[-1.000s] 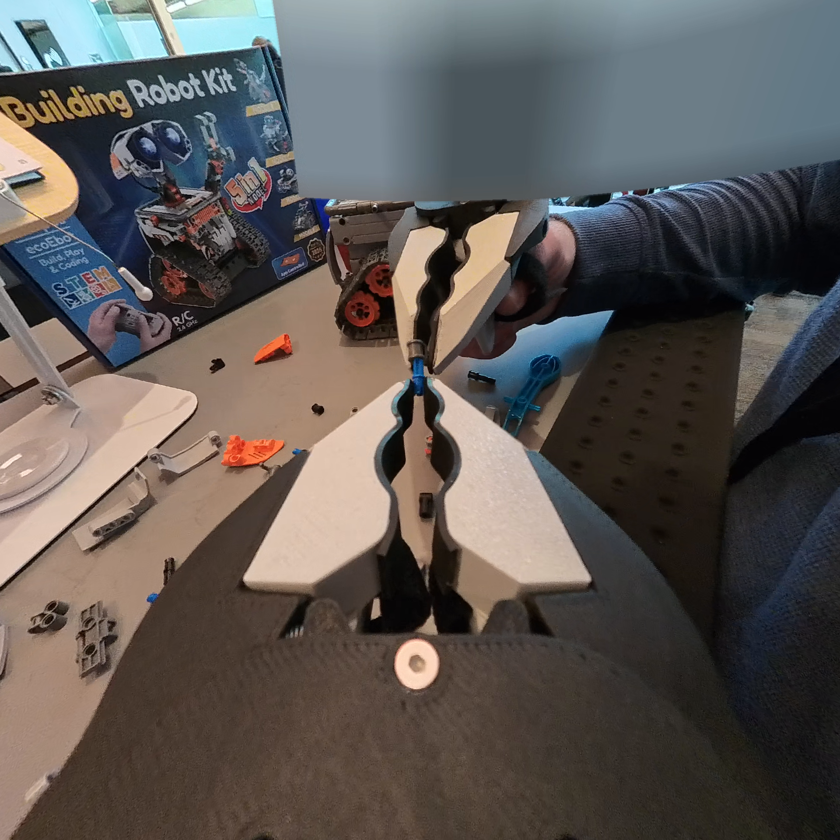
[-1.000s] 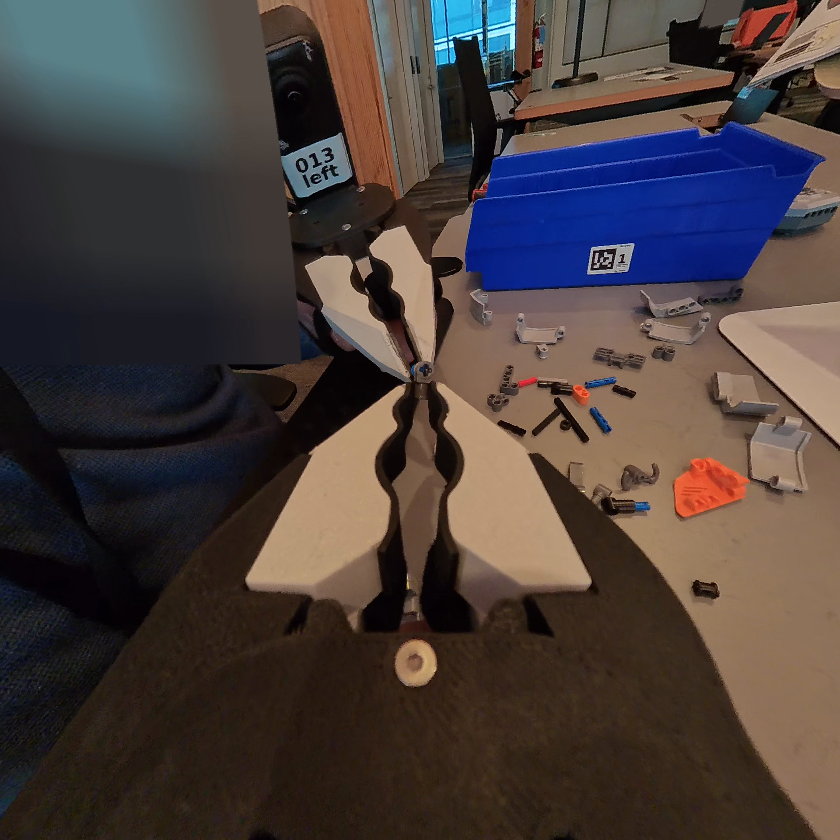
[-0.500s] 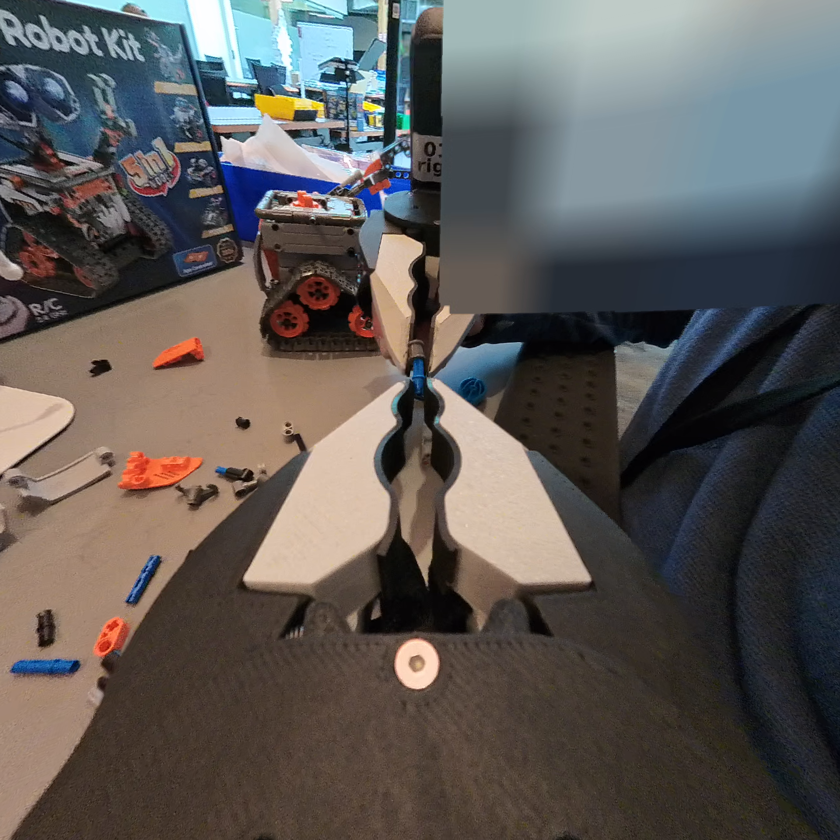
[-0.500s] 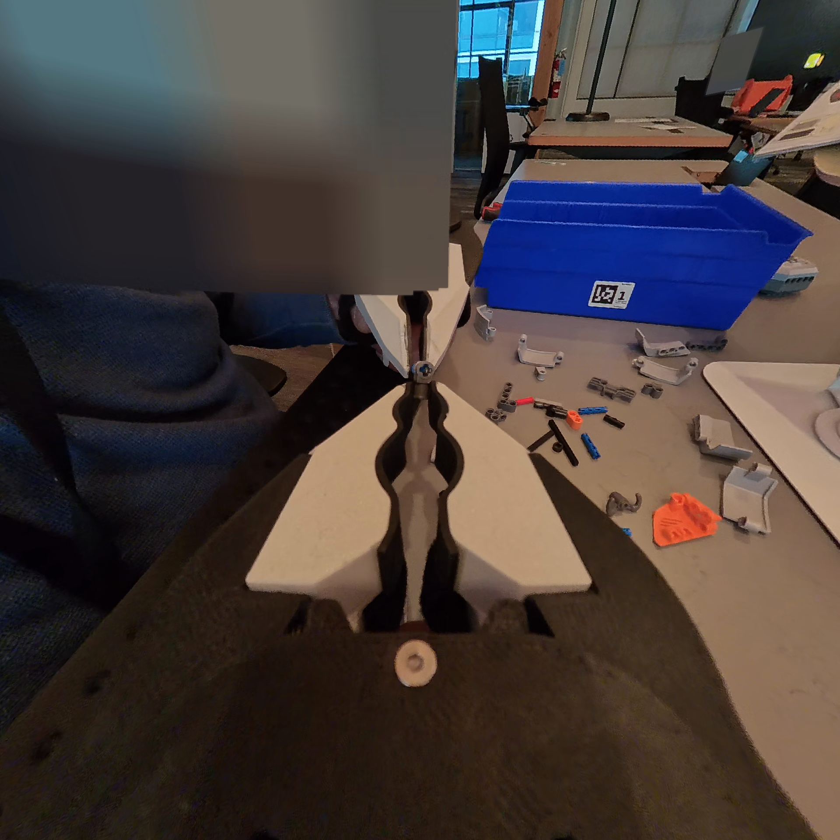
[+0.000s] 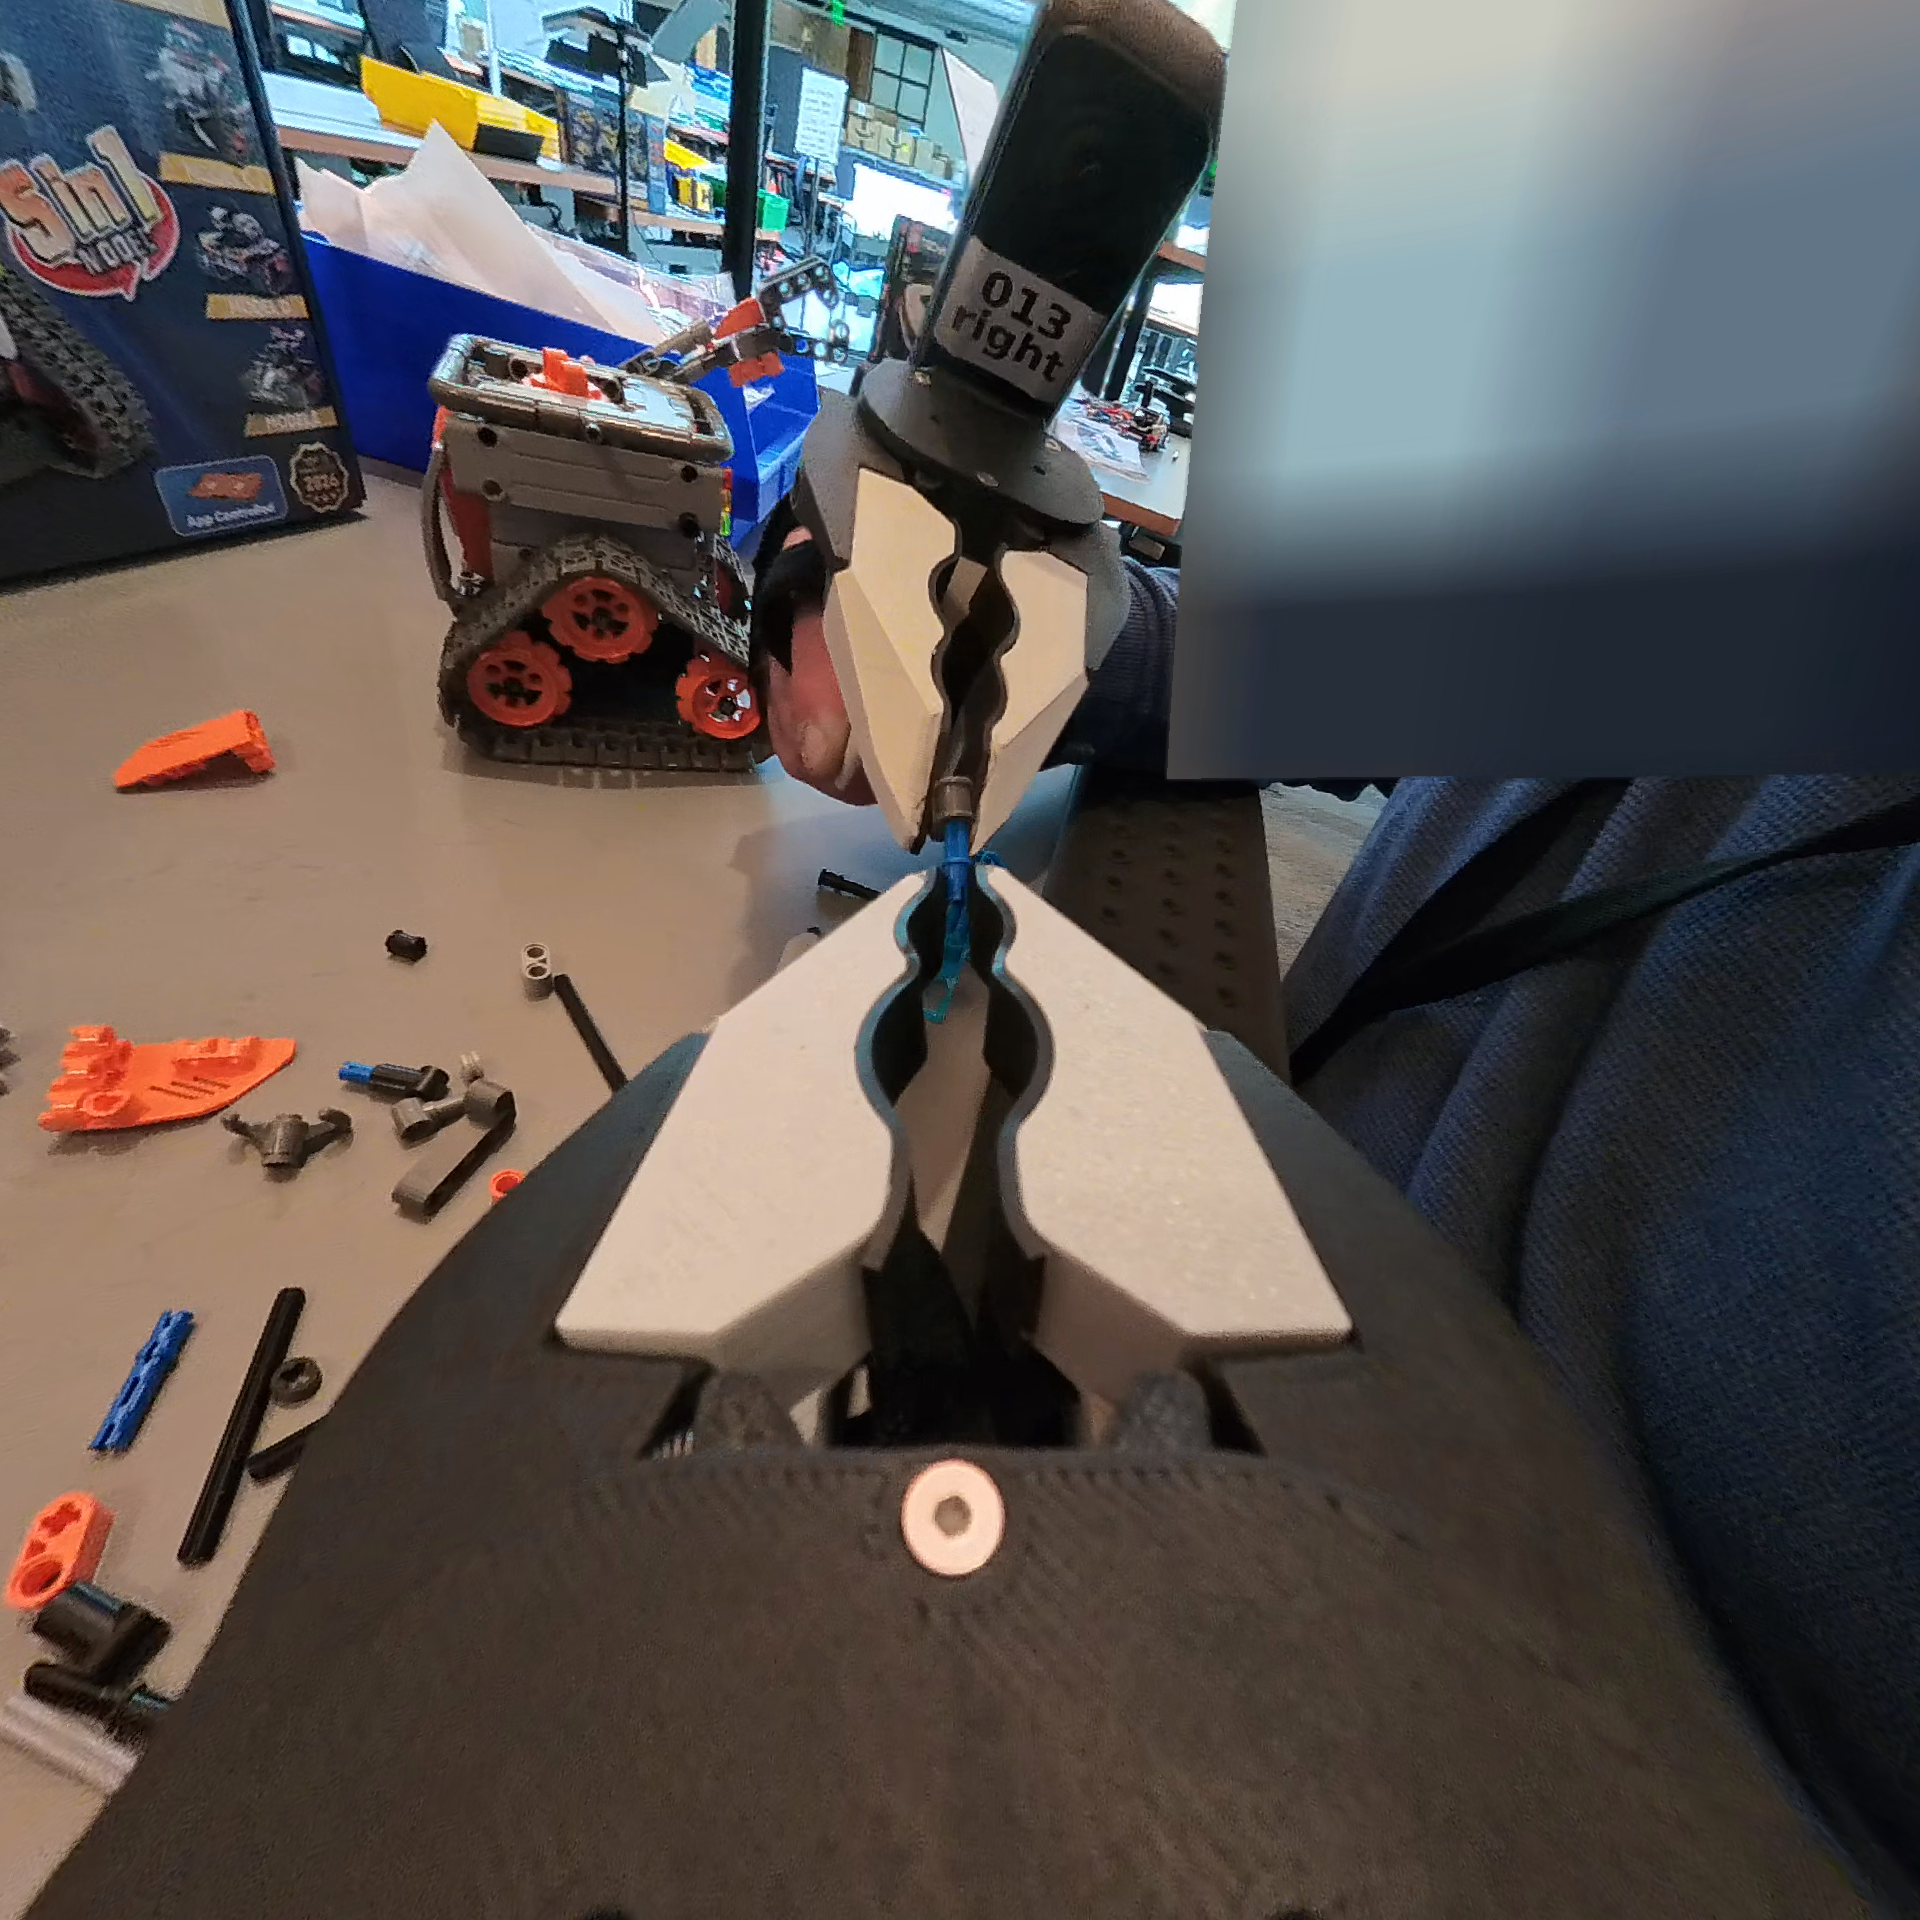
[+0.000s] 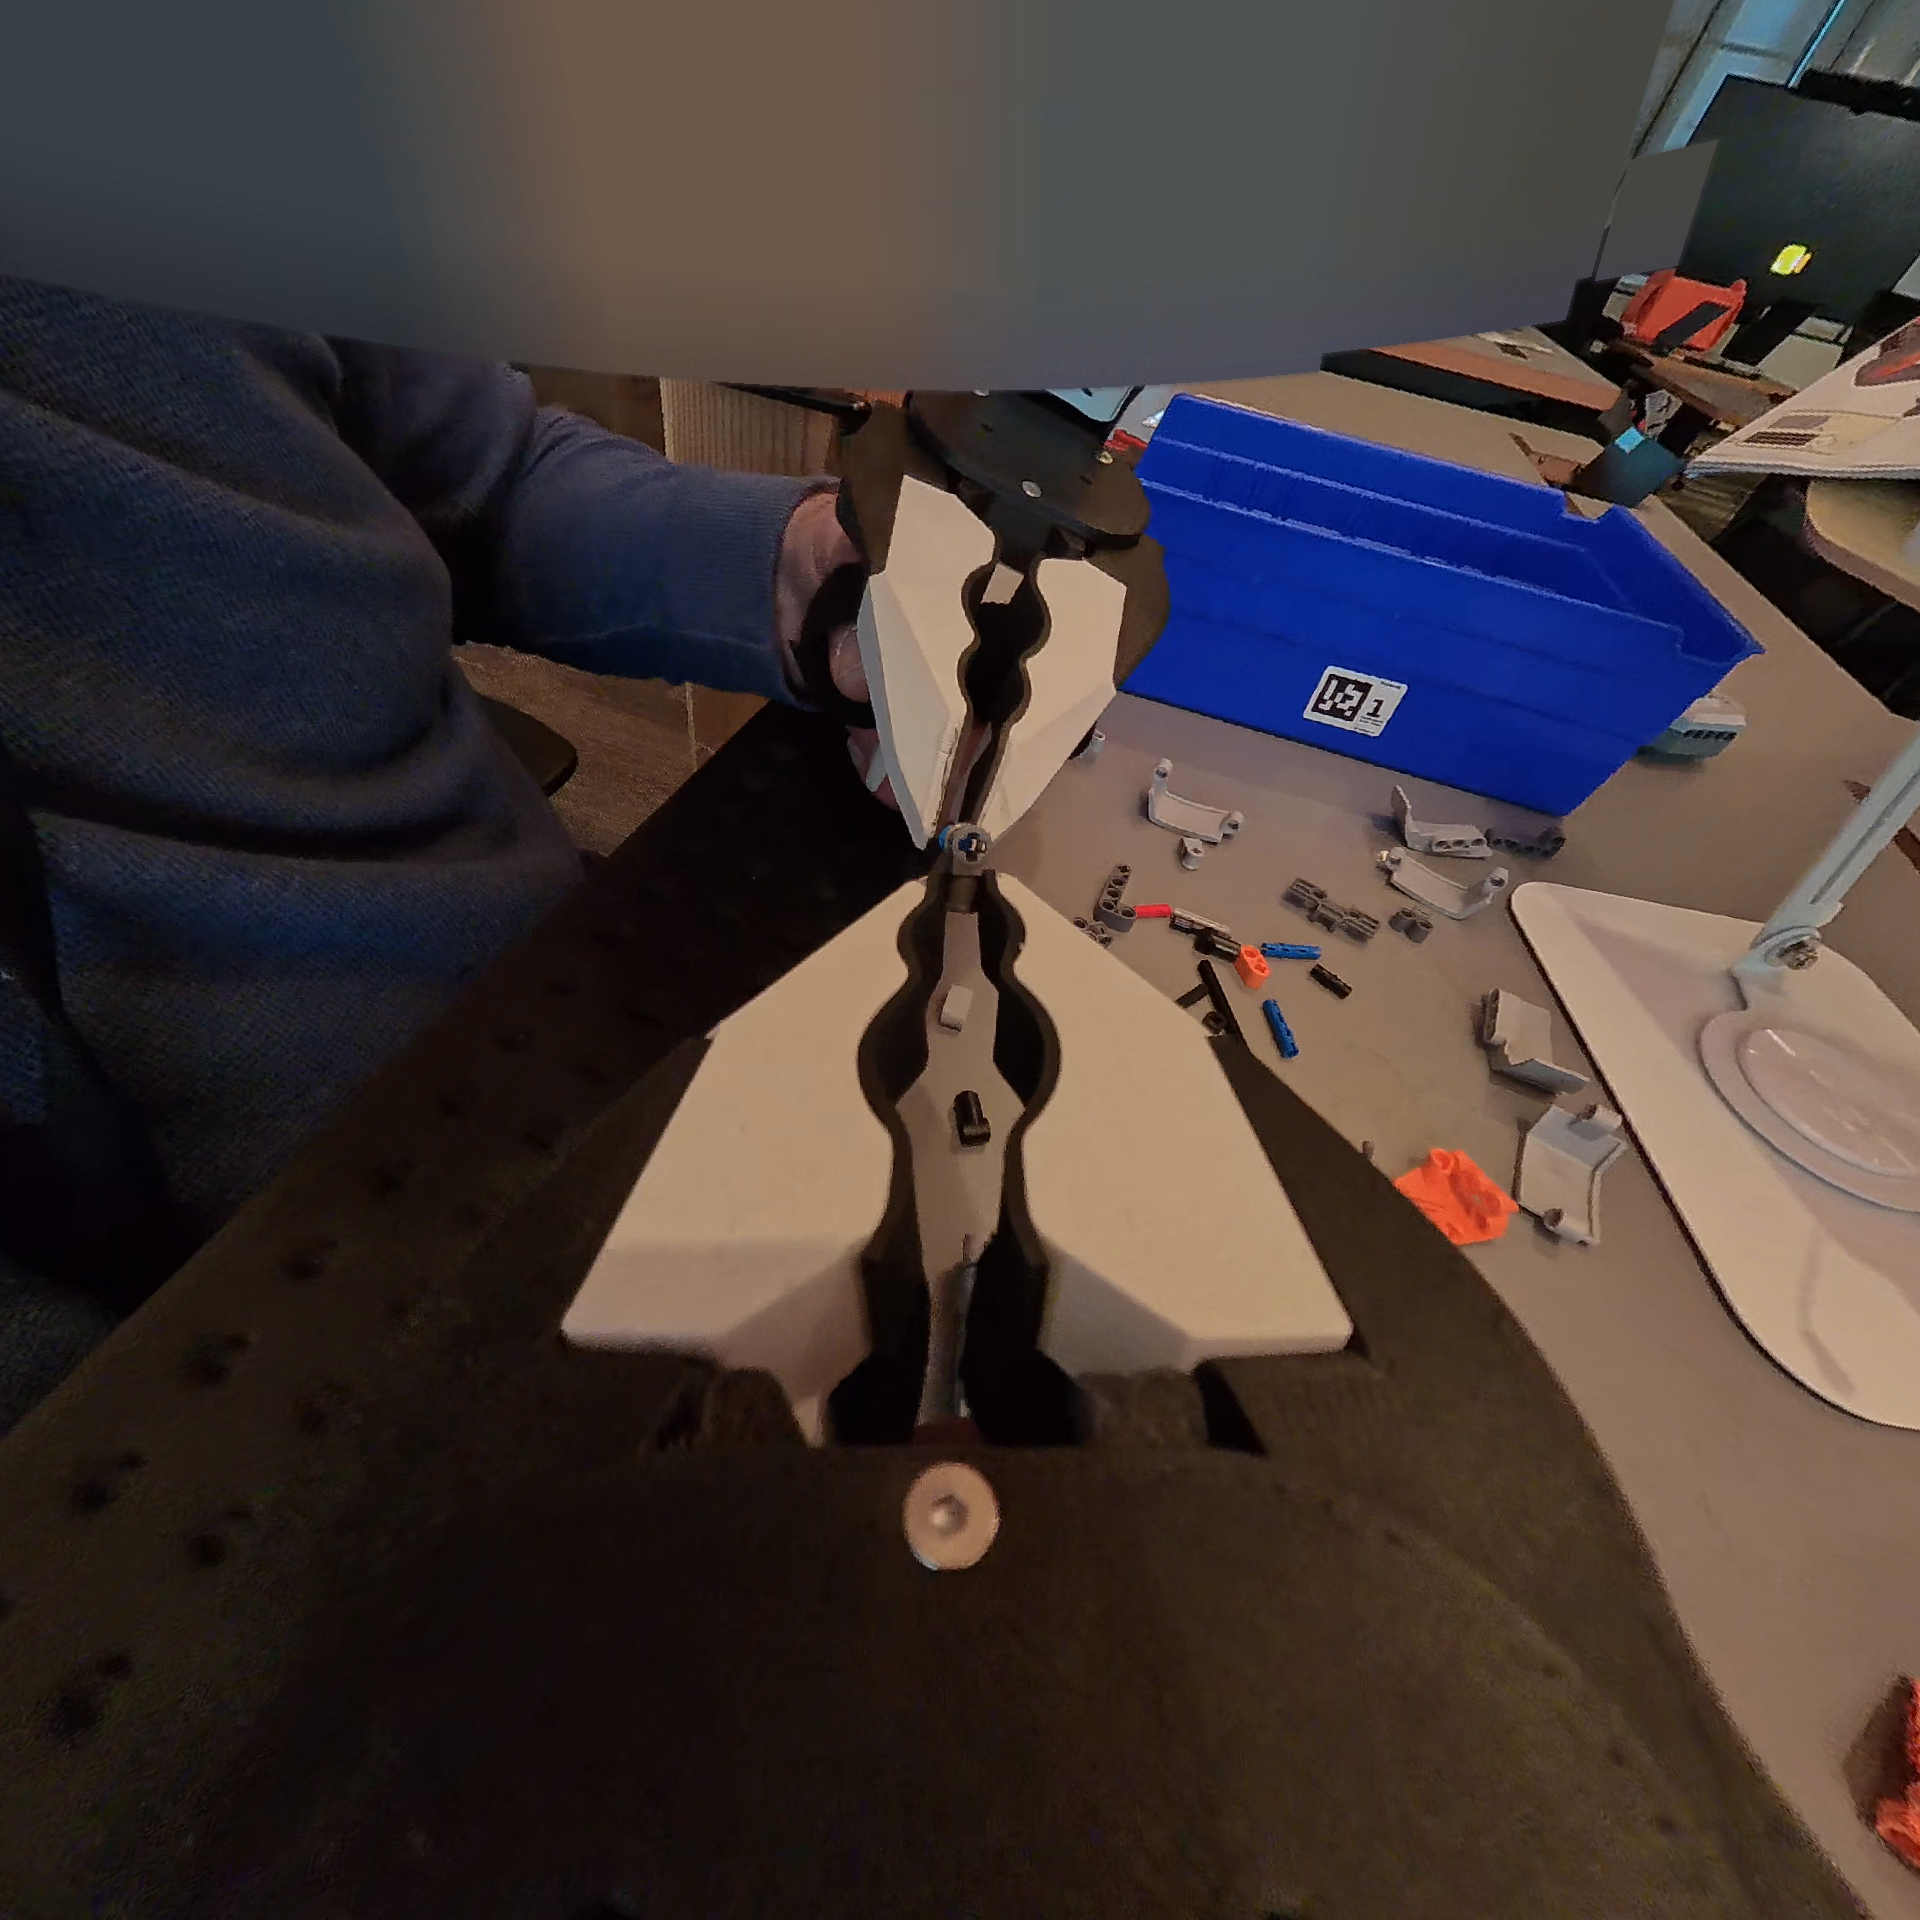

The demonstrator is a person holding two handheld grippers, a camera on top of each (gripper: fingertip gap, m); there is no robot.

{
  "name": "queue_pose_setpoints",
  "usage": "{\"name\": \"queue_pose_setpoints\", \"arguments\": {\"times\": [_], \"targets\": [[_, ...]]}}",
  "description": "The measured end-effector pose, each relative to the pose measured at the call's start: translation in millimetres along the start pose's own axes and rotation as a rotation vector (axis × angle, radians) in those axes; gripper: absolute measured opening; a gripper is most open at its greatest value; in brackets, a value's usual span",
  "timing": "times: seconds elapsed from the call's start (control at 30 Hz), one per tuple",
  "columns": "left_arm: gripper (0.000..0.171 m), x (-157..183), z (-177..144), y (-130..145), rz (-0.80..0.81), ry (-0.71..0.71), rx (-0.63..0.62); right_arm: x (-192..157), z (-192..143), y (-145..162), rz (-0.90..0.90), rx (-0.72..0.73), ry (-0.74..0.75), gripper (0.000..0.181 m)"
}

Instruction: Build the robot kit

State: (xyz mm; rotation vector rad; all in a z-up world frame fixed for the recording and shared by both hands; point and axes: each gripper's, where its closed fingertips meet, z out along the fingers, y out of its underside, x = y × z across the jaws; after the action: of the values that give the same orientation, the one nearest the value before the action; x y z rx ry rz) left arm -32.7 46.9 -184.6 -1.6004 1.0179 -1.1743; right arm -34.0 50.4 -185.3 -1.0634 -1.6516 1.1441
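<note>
Two grippers meet tip to tip above the table edge, and the left wrist view shows it most clearly. The left gripper has its fingers pinched narrow on a small blue pin, whose long axis runs straight forward along the fingers and out past their tips. The far end of that pin sits at a small grey connector, clamped between the closed fingers of the right gripper, which points back toward the camera and tilts slightly down. The two pieces lie in line and touching; whether they are seated together I cannot tell. Off to the left, a tracked robot model stands on the grey table, with an orange panel and loose black pins nearer the camera.

The right wrist view gives the same joint from the other side. The right gripper is closed narrow on the grey connector, seen end-on with a trace of blue beside it. The left gripper, held by a hand in a blue sleeve, comes in from directly ahead, tips just beyond the connector. To the right lie scattered small parts, a blue bin and a white lamp base, all well apart from the tips.
</note>
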Motion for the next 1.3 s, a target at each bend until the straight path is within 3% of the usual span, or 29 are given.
{"name": "queue_pose_setpoints", "arguments": {"times": [0.43,0.83,1.3], "targets": [[0.002,3,1,1,-0.078,0.101,-0.011,-1,1,2,-0.103,-0.035,0.029,0.004],[0.001,-7,9,17,-0.021,0.012,-0.130,4,1,23,-0.199,-0.239,0.080,0.003],[0.001,-11,14,28,0.012,-0.033,-0.193,4,4,35,-0.229,-0.333,0.091,0.003]]}}
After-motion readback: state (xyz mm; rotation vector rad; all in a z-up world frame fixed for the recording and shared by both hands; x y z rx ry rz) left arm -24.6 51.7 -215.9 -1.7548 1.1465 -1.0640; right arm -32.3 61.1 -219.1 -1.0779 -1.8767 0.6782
